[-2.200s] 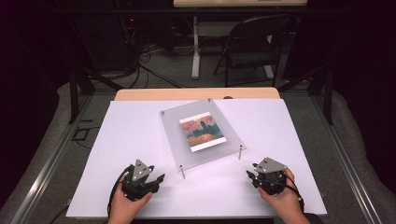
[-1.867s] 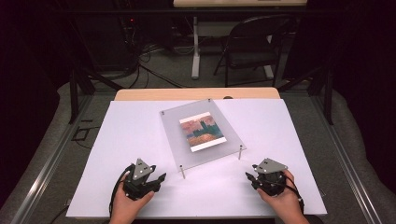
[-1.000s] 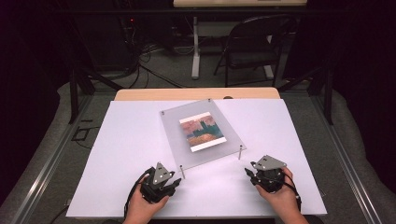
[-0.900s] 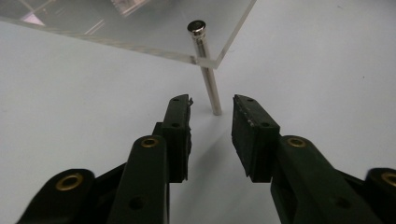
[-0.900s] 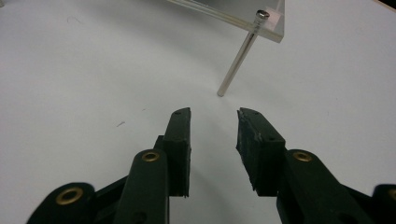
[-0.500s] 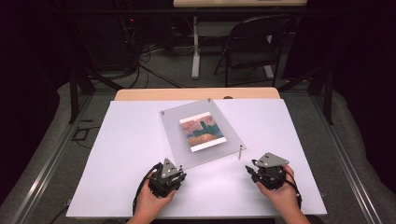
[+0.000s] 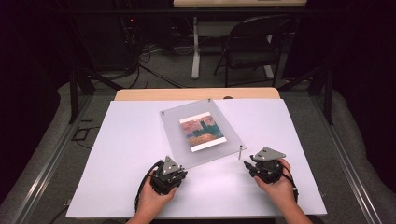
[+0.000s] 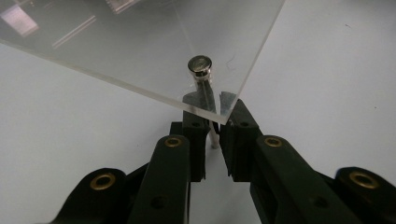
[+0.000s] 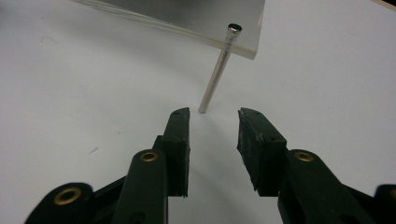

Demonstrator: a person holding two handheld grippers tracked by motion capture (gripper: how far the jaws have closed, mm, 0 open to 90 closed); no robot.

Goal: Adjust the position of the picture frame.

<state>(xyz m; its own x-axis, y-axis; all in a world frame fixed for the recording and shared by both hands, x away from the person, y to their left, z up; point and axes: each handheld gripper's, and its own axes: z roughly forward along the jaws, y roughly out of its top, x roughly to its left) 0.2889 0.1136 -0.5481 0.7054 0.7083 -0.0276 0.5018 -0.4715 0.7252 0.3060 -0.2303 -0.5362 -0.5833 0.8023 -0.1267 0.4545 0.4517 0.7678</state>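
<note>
In the middle of the white table (image 7: 116,154) lies a clear acrylic frame (image 7: 173,126) on thin metal pins: stiff, slick, probably light and easily scratched, best held by those pins. The left gripper (image 8: 214,123), held low at the near-left corner, has just been closing and now clamps the pin (image 8: 213,135); the right gripper (image 9: 214,113) stands open just short of the other pin (image 9: 215,74).

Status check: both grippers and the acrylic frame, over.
Left gripper just closed, shut on near-left standoff post. Right gripper open, short of right post. Acrylic frame flat on table. Nothing blocking.
</note>
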